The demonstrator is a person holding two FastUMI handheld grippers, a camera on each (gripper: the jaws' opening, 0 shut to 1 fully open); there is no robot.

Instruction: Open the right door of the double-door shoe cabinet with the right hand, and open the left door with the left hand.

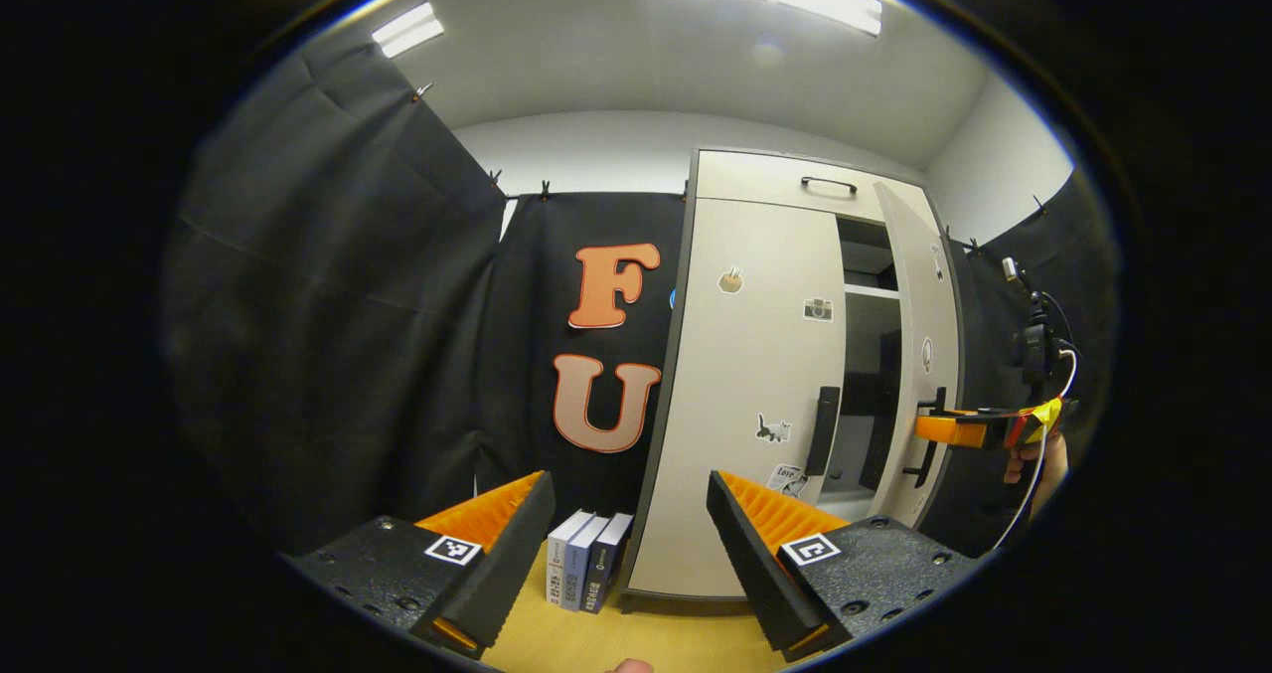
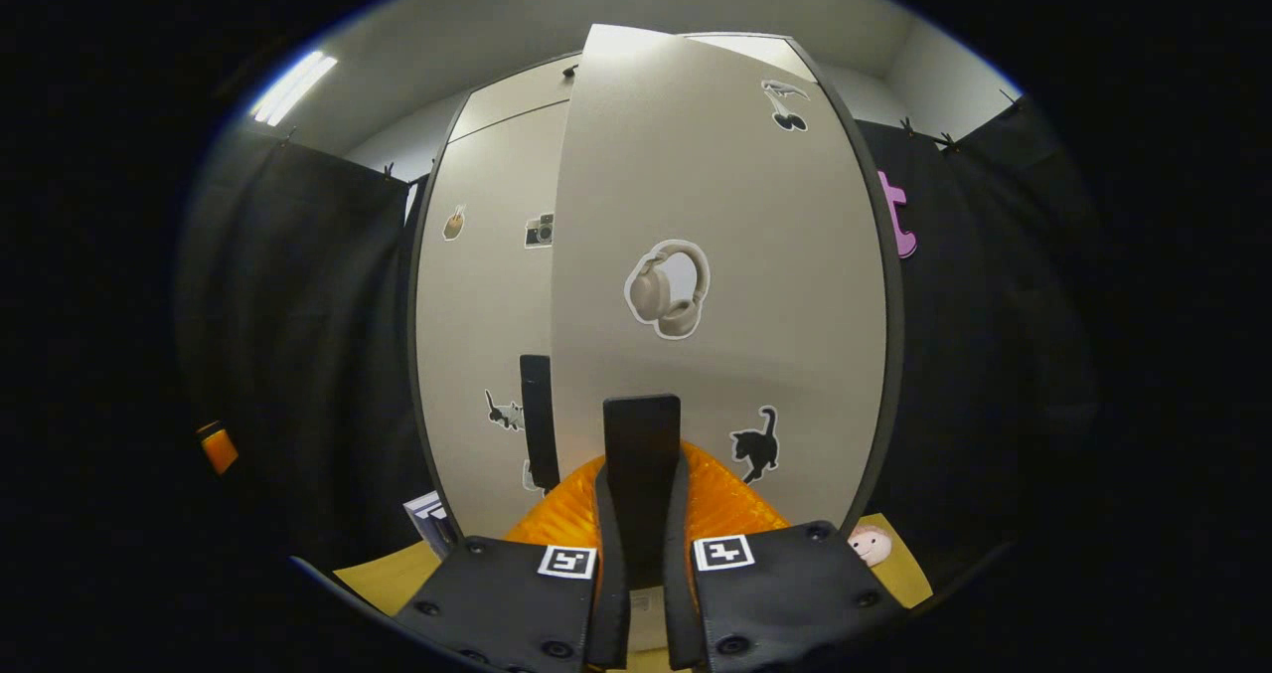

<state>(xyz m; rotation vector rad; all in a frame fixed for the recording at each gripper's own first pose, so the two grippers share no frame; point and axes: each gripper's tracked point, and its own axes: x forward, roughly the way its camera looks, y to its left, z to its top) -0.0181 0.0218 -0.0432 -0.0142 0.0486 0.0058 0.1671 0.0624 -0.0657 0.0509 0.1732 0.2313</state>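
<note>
The right claw (image 2: 636,514) is clamping the right door's handle (image 2: 642,434), while the left claw (image 1: 626,544) is hanging wide open, holding nothing.

Pale beige double-door shoe cabinet (image 1: 740,395) is standing upright against the booth wall, dark-edged, with a handled top panel above the doors. Left door (image 1: 755,355) is sitting shut, flush, carrying small stickers (camera, cat) and a vertical black handle (image 1: 823,430) at its inner edge. Right door (image 2: 715,285) is standing swung partly outward, showing dark shelves (image 1: 870,290) in the gap. It is wearing headphone, cat and cherry stickers; its vertical black handle (image 2: 642,454) is sitting pinched between two fingers.
</note>
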